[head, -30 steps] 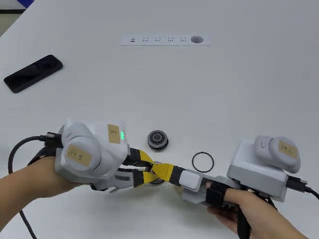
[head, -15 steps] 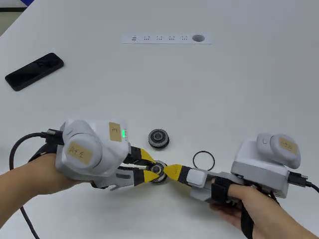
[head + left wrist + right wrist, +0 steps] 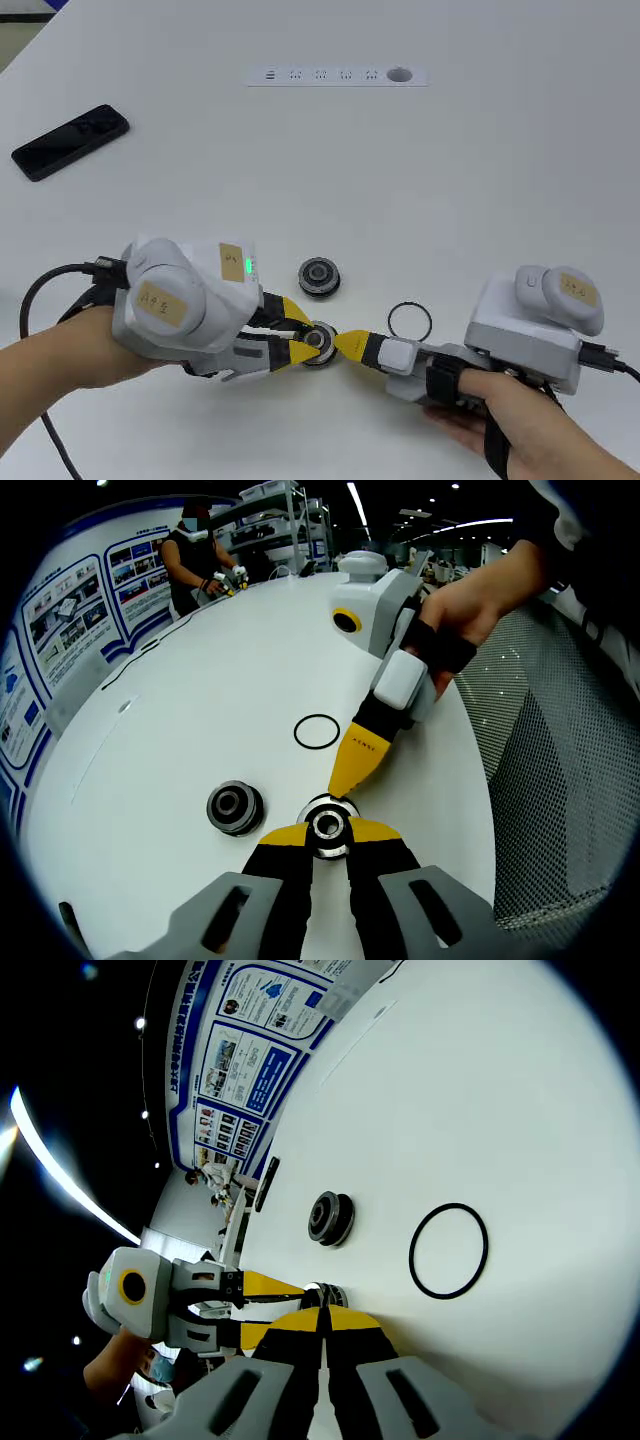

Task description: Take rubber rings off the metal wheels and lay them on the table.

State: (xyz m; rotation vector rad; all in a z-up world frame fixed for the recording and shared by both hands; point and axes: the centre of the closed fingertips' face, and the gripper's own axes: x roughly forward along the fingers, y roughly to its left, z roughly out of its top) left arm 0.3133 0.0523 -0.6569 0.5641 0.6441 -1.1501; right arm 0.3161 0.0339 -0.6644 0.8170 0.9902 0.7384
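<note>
— Where do things stand?

— The left gripper (image 3: pixel 300 338) is clenched on the held wheel (image 3: pixel 328 826), one yellow tip on each side. It is low over the table (image 3: pixel 480 180), close to the near edge, and I can't tell whether the wheel rests on the surface. The right gripper (image 3: pixel 350 345) has its jaws pressed together, with the tips against the wheel's rim on the side towards the table's right edge. Whether any rubber is caught between them is hidden.

— So what's the first risk?

— That the tips have caught nothing. A pull would then only skid off the metal, and the ring would stay in its groove.

— And if they do have it?

— Then the pull loads the left grip. The wheel is small, round and smooth, and it is pinched between narrow tips. A sideways tug could twist it out, and it might roll off the near edge.

— Is anything nearby?

— A loose ring (image 3: pixel 411 1256) lies flat just beyond the right gripper. A second wheel (image 3: pixel 318 277) sits just beyond the held one. A rubber snapping free could land on either of them, or the right gripper's sweep could drag the loose ring along.

— And the phone (image 3: pixel 70 142)?

— It is towards the far left corner, well apart from the work, so it's no concern.
</note>
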